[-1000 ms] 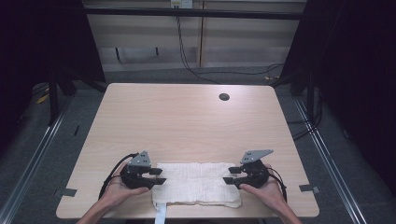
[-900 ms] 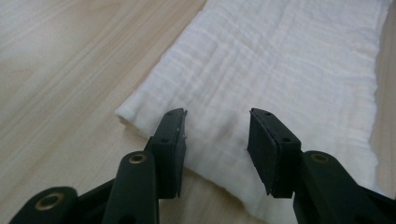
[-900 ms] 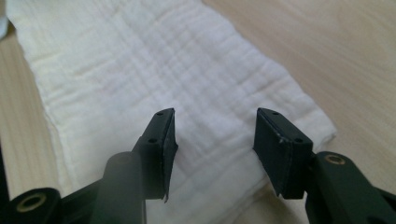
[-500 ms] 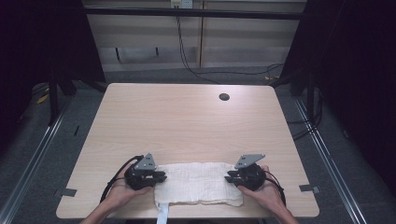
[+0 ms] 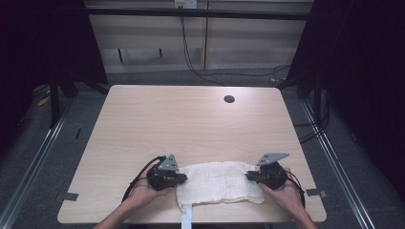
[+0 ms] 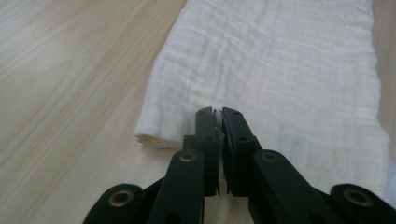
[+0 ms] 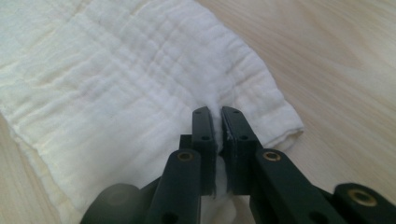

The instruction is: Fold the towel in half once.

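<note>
A white cloth point(image 5: 219, 183) is seen lying folded flat on the worktop point(image 5: 191, 124), low in the middle of the high view, close to the near edge; it looks thin, soft and very light, so it will bend, droop and wrinkle as soon as it is lifted; it is not slippery and cannot break, but a thin pinch could slide out if it is pulled hard.

The left gripper point(image 6: 217, 113) is clenched on the cloth's short end at the lower left of the cloth; its jaws have just been closing, and a little fold of cloth is seen nipped between them; the right gripper point(image 7: 218, 112) is clenched the same way on the other short end, its jaws also just closed on a small ridge of cloth; the two short ends look like good places to be held, since the cloth can then be kept stretched between them.

How many layers are caught in each pinch cannot be told; a white strip point(image 5: 187, 218) hanging at the bottom edge of the high view is cut off; the underside of the cloth is hidden.
</note>
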Demonstrator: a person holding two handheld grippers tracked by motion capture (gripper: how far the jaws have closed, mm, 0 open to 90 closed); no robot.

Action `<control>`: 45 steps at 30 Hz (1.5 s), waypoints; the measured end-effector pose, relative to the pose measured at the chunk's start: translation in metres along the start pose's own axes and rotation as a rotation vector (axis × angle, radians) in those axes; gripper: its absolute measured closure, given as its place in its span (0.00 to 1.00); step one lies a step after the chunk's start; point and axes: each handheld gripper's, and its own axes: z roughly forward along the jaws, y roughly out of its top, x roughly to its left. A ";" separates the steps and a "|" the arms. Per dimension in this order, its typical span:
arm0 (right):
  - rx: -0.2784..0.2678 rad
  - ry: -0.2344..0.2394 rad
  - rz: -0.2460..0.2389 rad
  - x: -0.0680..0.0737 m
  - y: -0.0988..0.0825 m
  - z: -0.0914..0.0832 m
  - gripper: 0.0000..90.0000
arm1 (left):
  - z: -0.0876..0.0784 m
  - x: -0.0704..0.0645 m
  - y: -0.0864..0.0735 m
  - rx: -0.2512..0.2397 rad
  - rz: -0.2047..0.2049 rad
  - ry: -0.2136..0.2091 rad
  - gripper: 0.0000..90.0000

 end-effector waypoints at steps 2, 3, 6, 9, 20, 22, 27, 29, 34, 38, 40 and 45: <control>0.004 -0.016 0.012 -0.001 -0.003 -0.004 0.85 | 0.003 0.000 0.004 0.009 0.001 -0.005 0.95; -0.003 -0.024 0.011 -0.001 -0.005 -0.005 0.77 | 0.003 0.000 0.004 0.009 0.001 -0.005 0.95; -0.043 -0.047 0.031 0.004 -0.003 -0.014 0.65 | 0.003 0.002 0.004 -0.003 -0.027 -0.031 0.94; -0.087 -0.042 0.008 0.013 0.004 -0.020 0.67 | -0.001 0.003 0.004 0.000 -0.028 -0.037 0.88; -0.085 0.191 -0.109 0.078 0.050 0.011 0.67 | -0.023 0.019 0.019 -0.139 -0.112 -0.055 0.72; -0.072 0.233 -0.121 0.089 0.060 0.021 0.67 | -0.025 0.029 0.025 -0.148 -0.124 -0.039 0.70; -0.041 0.311 -0.195 0.116 0.082 0.044 0.65 | -0.022 0.046 0.030 -0.156 -0.154 -0.001 0.68; -0.043 0.341 -0.205 0.127 0.088 0.052 0.65 | -0.021 0.050 0.026 -0.172 -0.158 0.024 0.68; -0.004 0.379 -0.259 0.151 0.093 0.075 0.64 | -0.023 0.052 0.019 -0.140 -0.165 0.040 0.65; 0.030 0.379 -0.293 0.159 0.093 0.084 0.62 | -0.021 0.054 0.015 -0.119 -0.165 0.046 0.65; 0.036 0.359 -0.311 0.160 0.090 0.086 0.61 | -0.023 0.055 0.014 -0.120 -0.167 0.046 0.64; 0.032 0.351 -0.317 0.157 0.088 0.083 0.55 | -0.026 0.057 0.013 -0.134 -0.180 0.054 0.64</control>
